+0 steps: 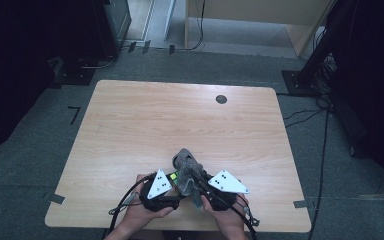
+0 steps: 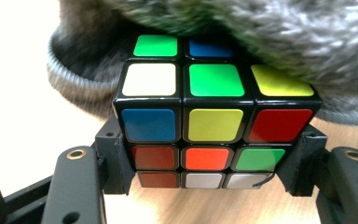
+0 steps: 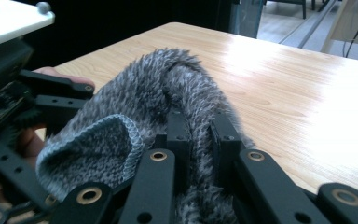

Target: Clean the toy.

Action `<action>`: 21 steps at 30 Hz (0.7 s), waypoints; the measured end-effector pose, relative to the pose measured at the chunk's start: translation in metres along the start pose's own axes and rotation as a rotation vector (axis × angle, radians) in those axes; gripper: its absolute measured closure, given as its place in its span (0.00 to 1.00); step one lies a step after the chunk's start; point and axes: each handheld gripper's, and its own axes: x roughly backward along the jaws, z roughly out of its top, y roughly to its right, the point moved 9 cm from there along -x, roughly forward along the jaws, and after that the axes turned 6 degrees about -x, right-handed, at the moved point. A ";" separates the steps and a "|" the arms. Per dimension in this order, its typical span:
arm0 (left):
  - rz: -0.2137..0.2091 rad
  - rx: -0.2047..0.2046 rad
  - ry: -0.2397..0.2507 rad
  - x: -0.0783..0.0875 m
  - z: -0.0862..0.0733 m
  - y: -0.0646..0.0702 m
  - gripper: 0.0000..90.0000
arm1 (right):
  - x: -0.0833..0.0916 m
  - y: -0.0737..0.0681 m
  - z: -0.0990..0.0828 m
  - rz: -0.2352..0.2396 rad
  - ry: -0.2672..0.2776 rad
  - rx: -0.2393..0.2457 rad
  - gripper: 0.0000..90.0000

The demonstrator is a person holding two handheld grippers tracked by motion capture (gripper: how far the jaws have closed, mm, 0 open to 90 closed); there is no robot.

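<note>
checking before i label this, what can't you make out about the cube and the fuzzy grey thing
- Puzzle cube: far faces hidden, top rear covered by the grey fuzzy fabric, left gripper view.
- Fabric: what it is and its full shape, bunched in the right gripper.
- High view: cube too small, behind grippers.

my left gripper (image 1: 164,192): black body, white three-cornered plate on top with small black dots
my right gripper (image 1: 215,189): black too, same white plate with dots
cables (image 1: 125,197): thin and black, they loop off both grippers
arms of the jaws, left gripper view: flat black bars with round brass rings
jaw tips, right gripper view: black blocks with tiny screw holes
my hands (image 1: 142,212): bare, no sleeves
</note>
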 end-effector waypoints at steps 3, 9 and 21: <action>-0.011 -0.003 -0.013 -0.003 -0.002 0.005 0.38 | -0.003 -0.017 -0.003 0.040 -0.008 0.039 0.91; -0.019 -0.037 -0.014 -0.004 0.000 0.012 0.38 | -0.004 -0.020 -0.003 0.048 -0.015 0.048 0.91; -0.010 -0.036 -0.039 -0.007 -0.003 0.012 0.38 | -0.006 -0.032 -0.007 0.059 -0.024 0.105 0.91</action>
